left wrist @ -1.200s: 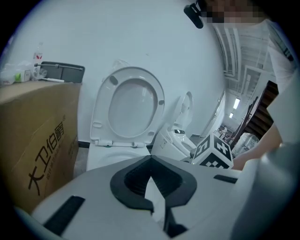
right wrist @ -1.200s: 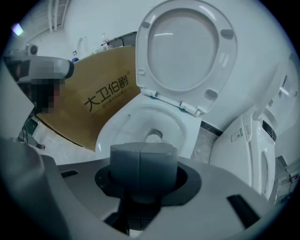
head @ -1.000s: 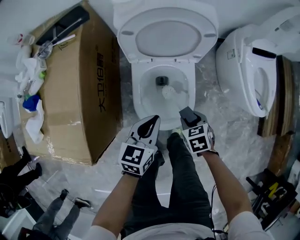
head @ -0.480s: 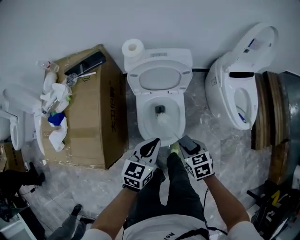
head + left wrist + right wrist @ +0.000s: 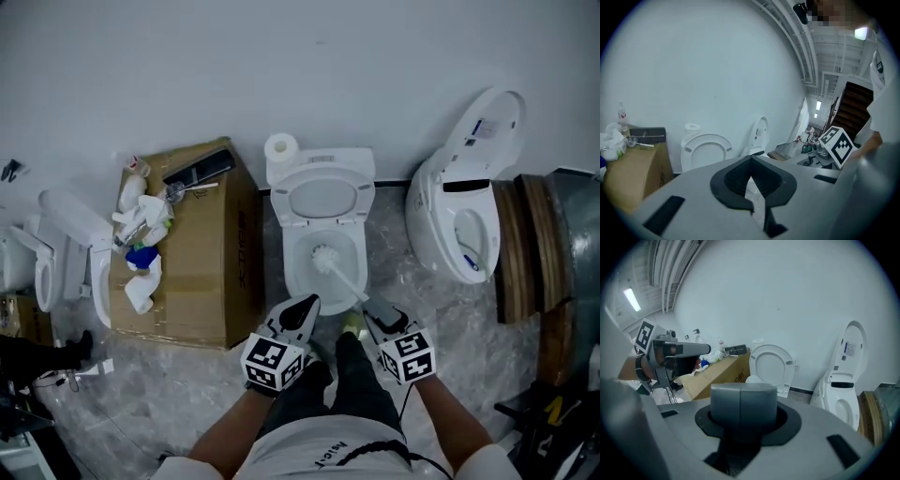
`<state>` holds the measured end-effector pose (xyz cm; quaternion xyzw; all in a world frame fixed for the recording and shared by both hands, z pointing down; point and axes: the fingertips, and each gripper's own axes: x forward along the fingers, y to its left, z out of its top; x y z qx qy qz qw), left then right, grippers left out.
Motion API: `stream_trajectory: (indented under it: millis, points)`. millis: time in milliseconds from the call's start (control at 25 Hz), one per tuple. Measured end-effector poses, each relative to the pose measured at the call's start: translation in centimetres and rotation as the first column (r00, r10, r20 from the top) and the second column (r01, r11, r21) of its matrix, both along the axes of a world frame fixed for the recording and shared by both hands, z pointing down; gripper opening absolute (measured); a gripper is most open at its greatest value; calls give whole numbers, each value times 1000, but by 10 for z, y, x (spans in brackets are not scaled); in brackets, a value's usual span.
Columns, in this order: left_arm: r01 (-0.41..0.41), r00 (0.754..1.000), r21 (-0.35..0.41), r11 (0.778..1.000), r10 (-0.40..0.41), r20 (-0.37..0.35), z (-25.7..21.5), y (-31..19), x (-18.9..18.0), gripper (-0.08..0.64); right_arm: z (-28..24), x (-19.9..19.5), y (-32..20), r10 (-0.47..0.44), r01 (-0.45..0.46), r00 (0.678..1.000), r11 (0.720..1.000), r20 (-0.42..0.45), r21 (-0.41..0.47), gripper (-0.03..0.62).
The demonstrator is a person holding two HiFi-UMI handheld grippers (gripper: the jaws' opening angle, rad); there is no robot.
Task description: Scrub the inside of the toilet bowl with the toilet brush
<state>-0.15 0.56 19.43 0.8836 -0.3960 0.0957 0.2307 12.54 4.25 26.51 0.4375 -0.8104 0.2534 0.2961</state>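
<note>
In the head view, a white toilet (image 5: 298, 277) stands at the centre of the frame against a pale wall, with its seat and lid (image 5: 322, 200) raised. The toilet brush (image 5: 325, 256) has its white bristle head down inside the bowl. Its handle slants toward the lower right of the frame, over the front rim, into the right gripper (image 5: 373, 307).

The right gripper view shows that gripper's jaws closed around the grey, cylindrical end of the brush handle (image 5: 743, 404). The raised seat is visible beyond it.

The left gripper (image 5: 302, 309) hovers just in front of the bowl, to the left of the brush handle and not touching it. In the left gripper view, its jaws meet at the tips with only a thin wedge of floor showing between the pads, and they hold nothing.

A roll of toilet paper (image 5: 279, 147) sits on the tank's left corner. A cardboard box (image 5: 211, 272) stands just left of the toilet, with white bags and a blue item (image 5: 141, 255) piled on its far end. A second toilet (image 5: 459, 225) with its lid up stands to the right, and part of another (image 5: 56, 267) shows at the left edge. The floor (image 5: 178, 384) is grey and mottled.
</note>
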Motion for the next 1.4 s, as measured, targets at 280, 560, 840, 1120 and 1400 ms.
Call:
stream_trajectory:
  millis: [280, 560, 840, 1120, 1400]
  points:
    - [-10, 1000, 86, 996, 12, -22, -64, 4, 1, 8, -70, -4, 11, -14, 10, 999, 996, 36, 92, 156]
    - [-26, 998, 152, 988, 34, -51, -114, 11, 6, 8, -125, 5, 22, 22, -34, 997, 987, 76, 159, 156]
    - [-29, 997, 197, 980, 43, -67, -143, 10, 8, 8, -164, 10, 28, 33, -52, 995, 975, 90, 218, 156]
    - [-3, 997, 240, 971, 22, -77, -162, 4, -1, 8, -197, 10, 28, 36, -60, 995, 954, 89, 293, 156]
    - [18, 996, 229, 973, 3, -88, -159, 3, -10, 8, -201, 7, 25, 28, -50, 997, 949, 76, 311, 156]
